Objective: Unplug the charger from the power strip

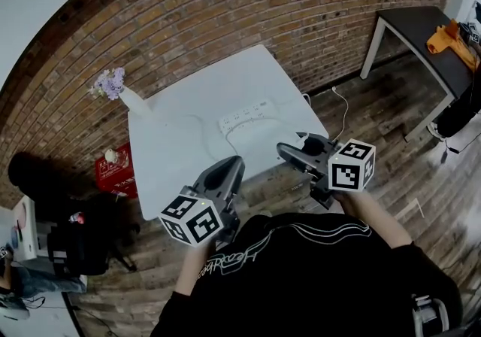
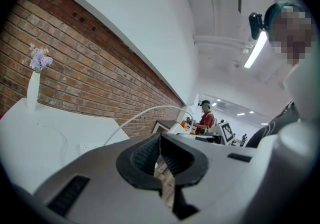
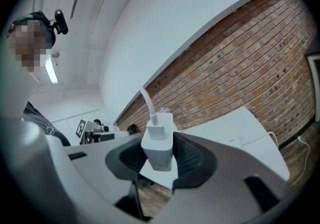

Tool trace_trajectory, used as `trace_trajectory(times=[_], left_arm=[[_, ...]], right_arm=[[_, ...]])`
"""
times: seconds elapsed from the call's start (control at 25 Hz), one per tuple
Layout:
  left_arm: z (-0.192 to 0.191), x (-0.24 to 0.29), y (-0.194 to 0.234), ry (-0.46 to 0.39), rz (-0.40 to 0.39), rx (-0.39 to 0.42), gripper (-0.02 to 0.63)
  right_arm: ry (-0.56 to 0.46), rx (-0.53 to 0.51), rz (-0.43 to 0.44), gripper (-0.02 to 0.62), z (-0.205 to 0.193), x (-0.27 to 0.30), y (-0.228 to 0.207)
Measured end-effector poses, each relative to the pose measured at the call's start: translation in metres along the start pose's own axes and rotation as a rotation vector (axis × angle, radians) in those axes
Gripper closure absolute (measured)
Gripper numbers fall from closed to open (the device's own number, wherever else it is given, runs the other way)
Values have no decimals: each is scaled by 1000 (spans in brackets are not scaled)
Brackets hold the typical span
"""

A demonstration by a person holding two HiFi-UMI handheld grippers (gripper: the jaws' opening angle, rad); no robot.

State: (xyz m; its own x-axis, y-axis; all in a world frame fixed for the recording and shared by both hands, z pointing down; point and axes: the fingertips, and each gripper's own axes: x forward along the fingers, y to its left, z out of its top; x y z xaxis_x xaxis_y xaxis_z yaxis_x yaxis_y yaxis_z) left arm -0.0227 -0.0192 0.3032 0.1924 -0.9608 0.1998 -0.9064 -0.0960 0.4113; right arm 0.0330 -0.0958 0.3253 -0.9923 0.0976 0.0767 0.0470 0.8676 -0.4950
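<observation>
A white charger (image 3: 158,140) sits upright between the pads of my right gripper (image 3: 159,144), which is shut on it; its white cable (image 3: 147,100) rises from its top. The charger is off the white power strip (image 1: 245,115), which lies on the white table (image 1: 188,155) with a cable looping beside it. In the head view my right gripper (image 1: 290,152) hovers off the table's near right corner. My left gripper (image 1: 231,168) is held over the table's near edge, and its jaws (image 2: 159,142) are shut with nothing between them. From the left gripper view the power strip (image 2: 91,145) shows low on the table.
A white vase with purple flowers (image 1: 114,87) stands at the table's far left corner against the brick wall. A red box (image 1: 116,168) sits on the floor left of the table. A dark table (image 1: 421,34) stands at the right. A white cord (image 1: 342,106) trails on the wooden floor.
</observation>
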Motion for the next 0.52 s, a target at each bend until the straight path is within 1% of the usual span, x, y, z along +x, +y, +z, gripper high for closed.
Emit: trace_trajectory(times=[0.52], left_arm=[[-5, 4, -8, 8, 7, 2, 598]], right_arm=[[-5, 4, 7, 474, -1, -7, -3]])
